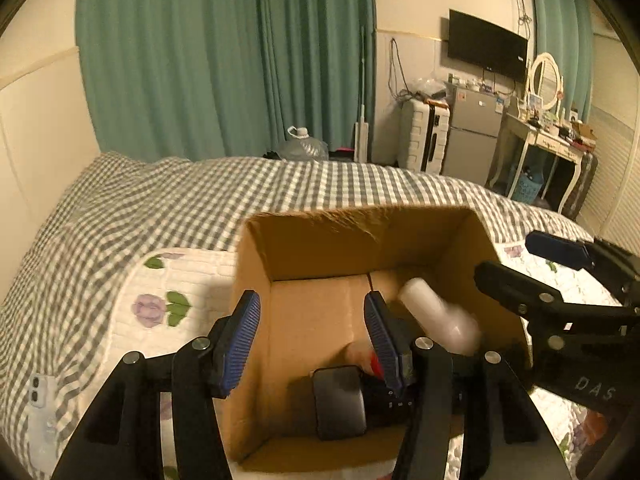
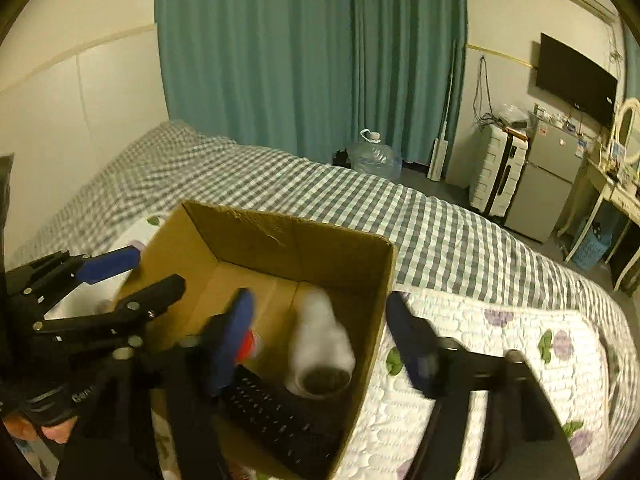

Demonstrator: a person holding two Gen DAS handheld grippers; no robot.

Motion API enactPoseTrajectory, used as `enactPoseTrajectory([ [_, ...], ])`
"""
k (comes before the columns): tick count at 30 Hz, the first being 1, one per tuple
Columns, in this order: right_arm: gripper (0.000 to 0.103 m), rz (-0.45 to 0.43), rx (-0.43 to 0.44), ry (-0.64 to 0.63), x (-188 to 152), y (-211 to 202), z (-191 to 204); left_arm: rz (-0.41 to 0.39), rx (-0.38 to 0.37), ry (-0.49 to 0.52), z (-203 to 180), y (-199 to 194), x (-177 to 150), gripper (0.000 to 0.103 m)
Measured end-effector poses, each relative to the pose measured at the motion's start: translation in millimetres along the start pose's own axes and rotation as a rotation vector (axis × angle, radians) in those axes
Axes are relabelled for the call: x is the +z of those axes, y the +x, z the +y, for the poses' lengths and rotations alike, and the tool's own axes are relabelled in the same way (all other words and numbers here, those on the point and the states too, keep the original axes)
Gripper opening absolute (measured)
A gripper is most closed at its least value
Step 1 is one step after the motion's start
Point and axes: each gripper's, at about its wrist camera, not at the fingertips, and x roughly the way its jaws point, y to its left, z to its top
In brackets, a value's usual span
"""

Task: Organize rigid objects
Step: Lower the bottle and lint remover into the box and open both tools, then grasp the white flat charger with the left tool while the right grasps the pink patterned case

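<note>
Right now the white bottle [image 2: 320, 344] lies on its side in the cardboard box [image 2: 288, 240], its long axis running from the far wall toward you; in the right wrist view its dark round end faces the camera and its narrower end points at the far wall. It is motion-blurred in both views, so you cannot tell whether it has settled on the floor of the box. Beside it lie a black keypad-like device [image 2: 280, 416] with rows of buttons, running diagonally along the near part of the box, a small item with a red part [image 2: 248, 346], and, in the left wrist view, a dark rounded-rectangle object [image 1: 340, 400]. Your right gripper [image 2: 316, 344] hangs over the box with its jaws spread wide and nothing between them: one blue pad [image 2: 232, 340] inside the box, the other outside the right wall over the floral quilt [image 2: 500, 344]. The bottle sits between those fingers, below them. Your left gripper [image 1: 312, 340] is also spread wide and holding nothing, straddling the box's left wall, with the bottle just beyond its right pad [image 1: 382, 340]. The box rests on the quilt atop a gingham bedspread [image 1: 140, 208].
</note>
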Motion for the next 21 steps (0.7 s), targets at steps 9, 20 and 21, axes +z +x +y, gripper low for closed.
enactPoseTrajectory([
  [9, 0.072, -0.056, -0.035, -0.030, -17, -67, 24, -0.032, 0.010, -0.018, 23, -67, -17, 0.059],
  [20, 0.074, 0.018, -0.008, -0.096, -82, -84, 45, 0.057, 0.056, -0.069, 42, -73, -77, 0.061],
  [21, 0.074, 0.034, -0.008, -0.093, -86, -80, 43, 0.075, 0.054, -0.080, 44, -68, -84, 0.061],
])
